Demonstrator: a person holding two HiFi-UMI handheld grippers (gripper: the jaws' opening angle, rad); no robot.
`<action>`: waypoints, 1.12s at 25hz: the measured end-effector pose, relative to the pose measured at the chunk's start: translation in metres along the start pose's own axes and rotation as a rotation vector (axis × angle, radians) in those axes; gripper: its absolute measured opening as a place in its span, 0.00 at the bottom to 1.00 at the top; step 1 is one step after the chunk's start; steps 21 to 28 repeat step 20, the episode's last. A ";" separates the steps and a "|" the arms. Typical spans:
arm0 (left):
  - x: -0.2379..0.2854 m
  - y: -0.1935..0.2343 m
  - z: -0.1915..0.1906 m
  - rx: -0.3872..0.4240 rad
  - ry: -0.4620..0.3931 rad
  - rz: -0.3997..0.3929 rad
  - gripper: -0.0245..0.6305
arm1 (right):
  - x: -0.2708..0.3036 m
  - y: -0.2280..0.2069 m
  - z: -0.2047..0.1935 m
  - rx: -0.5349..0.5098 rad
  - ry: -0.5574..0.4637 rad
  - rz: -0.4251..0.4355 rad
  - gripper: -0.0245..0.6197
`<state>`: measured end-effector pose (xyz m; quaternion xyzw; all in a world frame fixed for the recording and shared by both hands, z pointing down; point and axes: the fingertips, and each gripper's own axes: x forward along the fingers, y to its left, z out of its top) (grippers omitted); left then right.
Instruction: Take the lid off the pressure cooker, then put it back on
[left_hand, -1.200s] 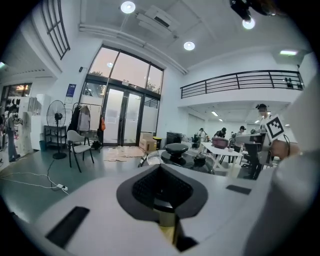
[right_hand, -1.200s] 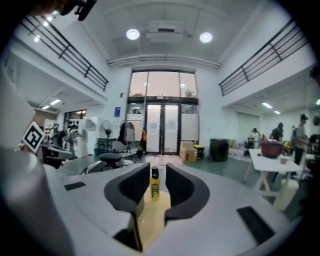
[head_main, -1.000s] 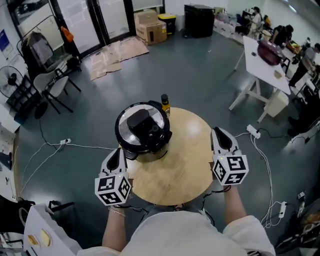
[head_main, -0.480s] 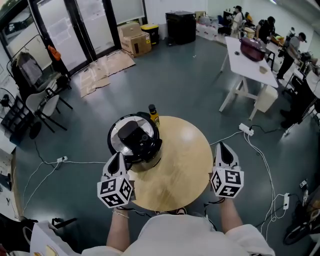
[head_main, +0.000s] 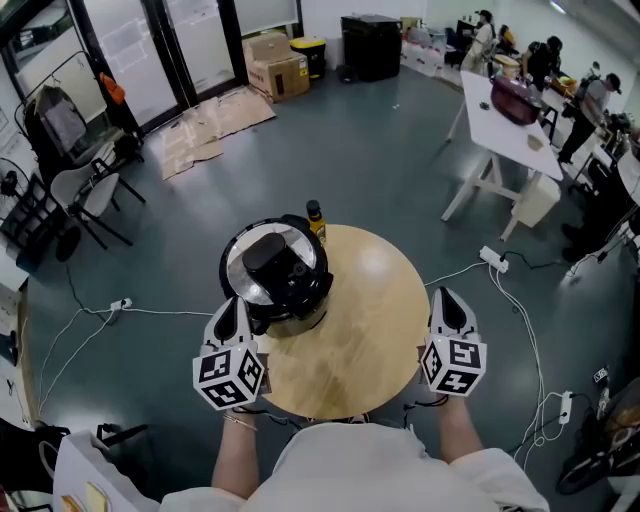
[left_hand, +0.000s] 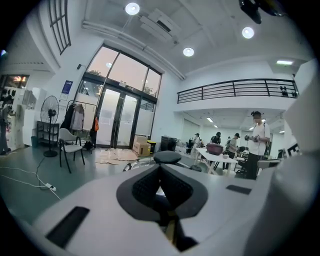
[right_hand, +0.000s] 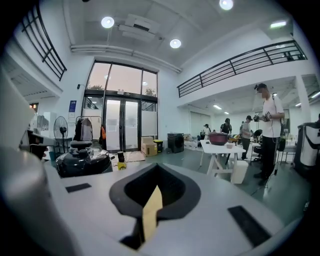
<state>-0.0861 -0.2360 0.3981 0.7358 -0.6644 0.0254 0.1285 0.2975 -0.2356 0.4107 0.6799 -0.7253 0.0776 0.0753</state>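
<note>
Right gripper (head_main: 449, 296) (closed) beside table (head_main: 385, 300) rim

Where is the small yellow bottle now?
In the head view, the bottle stands at the far edge of the round table, just behind the pressure cooker and slightly to its right.

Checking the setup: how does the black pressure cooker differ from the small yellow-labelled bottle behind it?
The black pressure cooker is wide and squat; the small dark bottle with a yellow label is slim and much smaller. The cooker sits at the round wooden table's left edge, the bottle behind it. Both stand upright.
</note>
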 end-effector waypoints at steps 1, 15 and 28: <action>0.001 0.003 0.000 -0.004 -0.001 0.003 0.02 | 0.002 0.001 0.000 0.005 0.002 0.001 0.04; 0.013 0.015 0.000 -0.026 -0.003 0.001 0.02 | 0.009 0.010 0.004 -0.016 -0.002 0.014 0.04; 0.013 0.015 0.000 -0.026 0.005 -0.004 0.02 | 0.011 0.012 0.004 -0.009 0.006 0.021 0.04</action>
